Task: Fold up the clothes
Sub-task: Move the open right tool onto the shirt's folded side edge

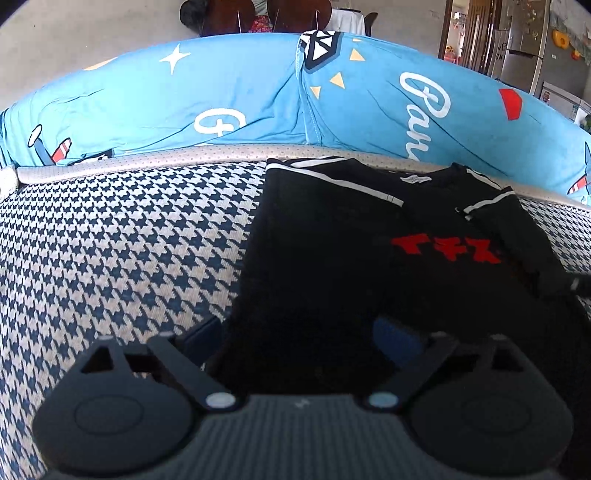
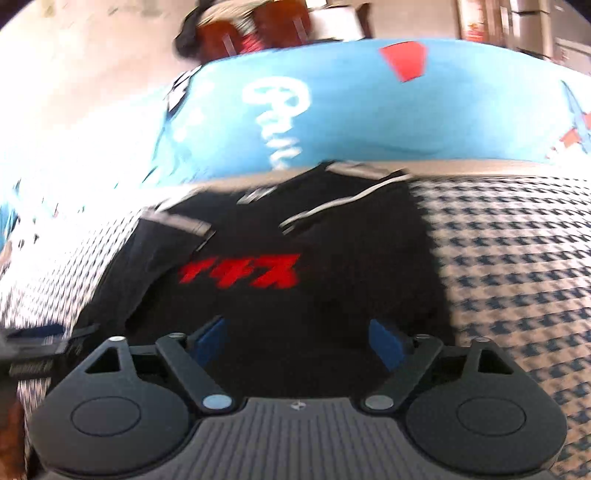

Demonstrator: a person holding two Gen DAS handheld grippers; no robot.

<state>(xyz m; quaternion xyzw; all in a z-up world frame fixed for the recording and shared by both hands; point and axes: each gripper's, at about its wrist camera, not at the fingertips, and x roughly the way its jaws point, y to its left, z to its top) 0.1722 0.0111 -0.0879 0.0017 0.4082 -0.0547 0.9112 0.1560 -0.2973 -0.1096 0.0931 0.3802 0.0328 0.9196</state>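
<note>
A black T-shirt (image 1: 332, 240) with red lettering and white-striped sleeves lies flat on the houndstooth seat, both sleeves folded inward over the chest. In the left wrist view my left gripper (image 1: 295, 332) hovers over the shirt's near left part, jaws wide apart, and the blue pads (image 1: 395, 332) touch no cloth that I can see. The blurred right wrist view shows the same shirt (image 2: 332, 240). My right gripper (image 2: 297, 341) stands open above the shirt's near hem with only flat fabric beneath it. A dark piece at that view's left edge (image 2: 29, 354) looks like the other gripper.
The houndstooth seat (image 1: 110, 258) stretches left of the shirt and also right of it (image 2: 517, 277). Blue printed cushions (image 1: 221, 103) form a wall behind the shirt. Beyond them are dark wooden chairs (image 1: 229, 14) and a fridge (image 1: 524, 48).
</note>
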